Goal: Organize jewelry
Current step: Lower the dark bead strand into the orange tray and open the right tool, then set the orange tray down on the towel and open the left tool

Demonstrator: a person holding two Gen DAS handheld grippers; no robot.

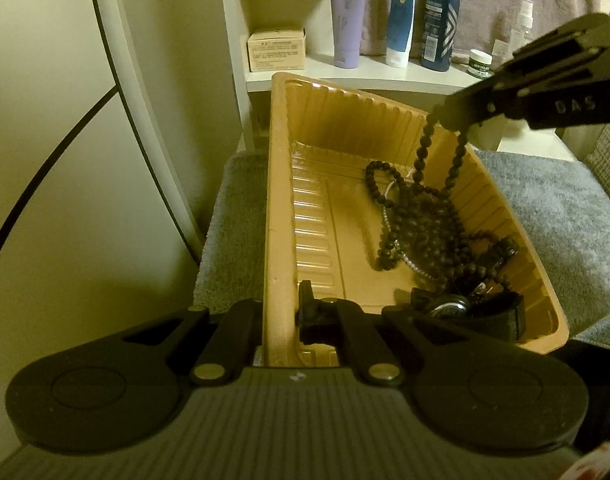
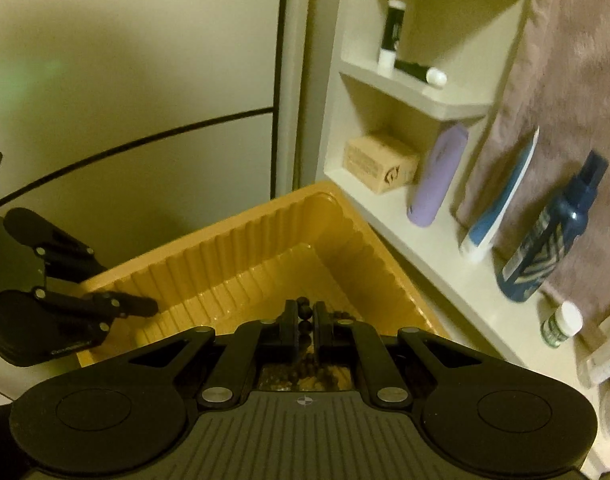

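Note:
An orange ribbed plastic tray (image 1: pixel 277 160) lies on a grey towel. My left gripper (image 1: pixel 279 320) is shut on the tray's left wall near the close corner, one finger inside and one outside. From the upper right, my right gripper (image 1: pixel 453 118) is shut on a dark bead necklace (image 1: pixel 423 152). Its strands hang down onto a heap of beads in the tray. A silvery bracelet (image 1: pixel 388 208) and a black-strapped watch (image 1: pixel 449 304) lie beside that heap. In the right wrist view the beads (image 2: pixel 304 315) sit between my right gripper's (image 2: pixel 305 320) fingers, above the tray (image 2: pixel 225 248). My left gripper (image 2: pixel 125 294) shows at the left.
A white shelf unit (image 1: pixel 369 76) behind the tray holds a cardboard box (image 1: pixel 276 50), a purple tube (image 1: pixel 347 20), a blue-and-white tube (image 1: pixel 401 20), a dark blue bottle (image 1: pixel 441 24) and a small jar (image 1: pixel 480 63). The grey towel (image 1: pixel 545 200) spreads right. A pale wall stands left.

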